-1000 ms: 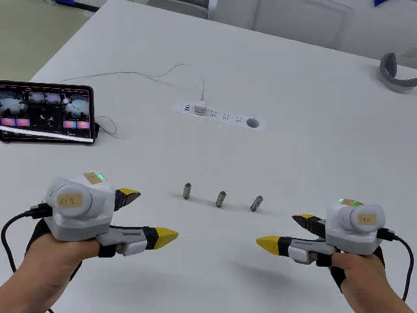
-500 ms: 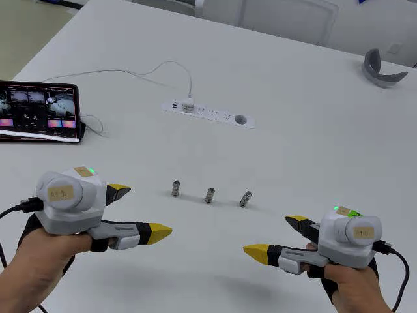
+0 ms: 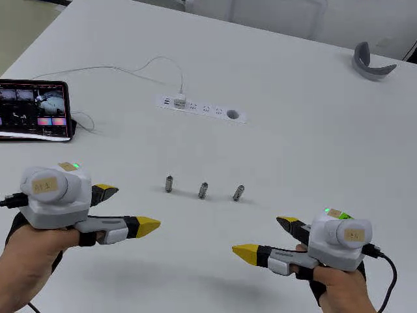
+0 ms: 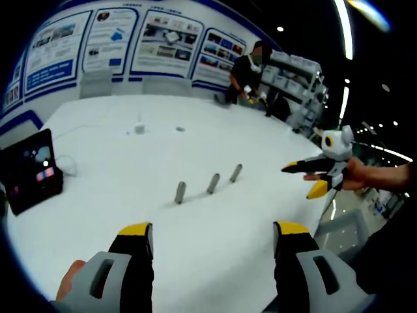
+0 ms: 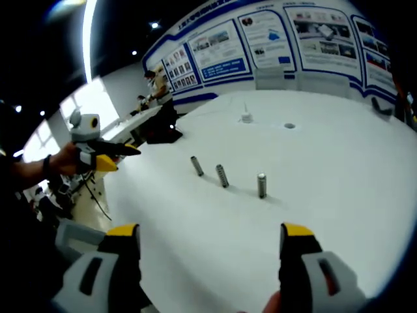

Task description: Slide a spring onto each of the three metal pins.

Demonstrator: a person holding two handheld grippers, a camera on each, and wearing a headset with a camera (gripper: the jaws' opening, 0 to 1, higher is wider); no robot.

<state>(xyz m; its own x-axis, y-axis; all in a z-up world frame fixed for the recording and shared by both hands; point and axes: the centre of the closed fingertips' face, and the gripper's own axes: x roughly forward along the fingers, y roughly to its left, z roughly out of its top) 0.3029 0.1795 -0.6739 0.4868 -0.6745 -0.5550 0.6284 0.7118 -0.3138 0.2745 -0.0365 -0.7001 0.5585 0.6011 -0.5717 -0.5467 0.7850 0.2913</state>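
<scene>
- Left claw (image 3: 128, 208) has its yellow-tipped jaws spread wide with nothing between them. The right claw (image 3: 266, 237) is the same, parted and empty.
- Both claws hang just above the desk (image 3: 313, 150) near its front edge, one toward each side. Their tips point inward toward each other and the row between them. This reads as a ready stance that leaves the work open to the head view.
- The left hand (image 3: 26, 244) and the right hand (image 3: 335, 287) each grip a handle from below. The wrists are low and the forearms come in over the front edge.
- The left pin (image 3: 169, 184), middle pin (image 3: 203, 190) and right pin (image 3: 238, 192) stand upright in a short row about mid-desk. They are evenly apart, do not touch, and are well clear of both claws.
- Each shaft looks ribbed, as though a spring (image 5: 222, 176) already sits over it, but the parts are too small to be sure. If the springs are on, the task is likely complete, and the claws' distance from the pins would fit that.
- A power strip (image 3: 201, 109) lies farther back toward the far edge, with a cable (image 3: 98, 66) trailing off to the left.
- A tablet (image 3: 32, 109) sits by the left edge, and a grey curved band (image 3: 371, 65) lies near the far right corner.
</scene>
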